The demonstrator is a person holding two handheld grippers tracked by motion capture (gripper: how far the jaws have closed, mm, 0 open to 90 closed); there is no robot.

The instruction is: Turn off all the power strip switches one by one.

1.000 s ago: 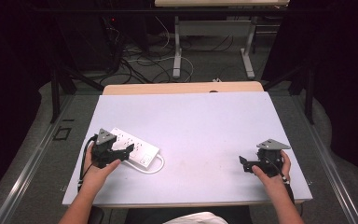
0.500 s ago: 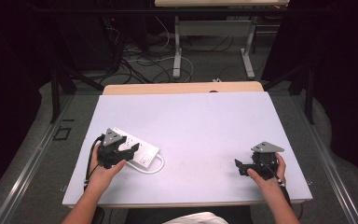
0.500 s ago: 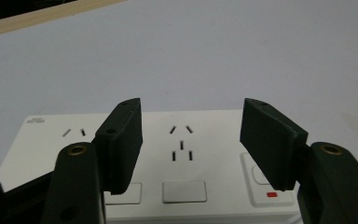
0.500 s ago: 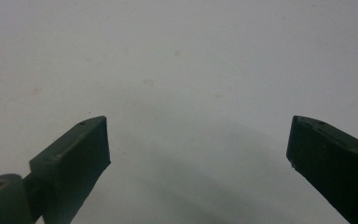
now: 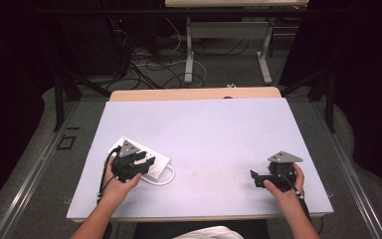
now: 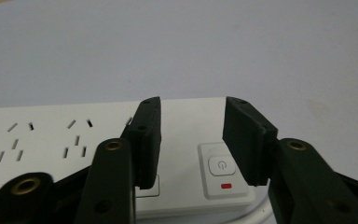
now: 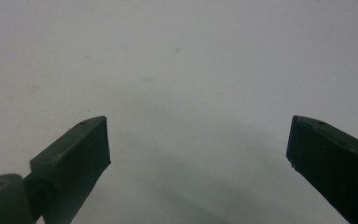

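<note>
White moulded plastic marks the thing in hand: a flat, oblong power strip (image 5: pixel 144 162) with rows of sockets, lying near the left front part of the pale lavender worktop (image 5: pixel 214 134). Over the last second the left tool (image 5: pixel 138 162) has slid from the strip's near side to sit right over its switch end, while the right tool (image 5: pixel 260 180) has drifted a little leftward and towards the front edge, well apart from the strip. That suggests the reach is finished and a grasp or a press at the switch end is what comes next, though nothing is clamped yet. In the left gripper view the left tool's jaws stand apart, flanking the square power button (image 6: pixel 220 164) with its small red mark, the strip's body just below them. The right tool is spread wide over bare worktop, holding nothing. The strip's long axis runs diagonally, from the far left towards the near right; its switch end points to the near right, where the white cable (image 5: pixel 165 178) loops out beside it
</note>
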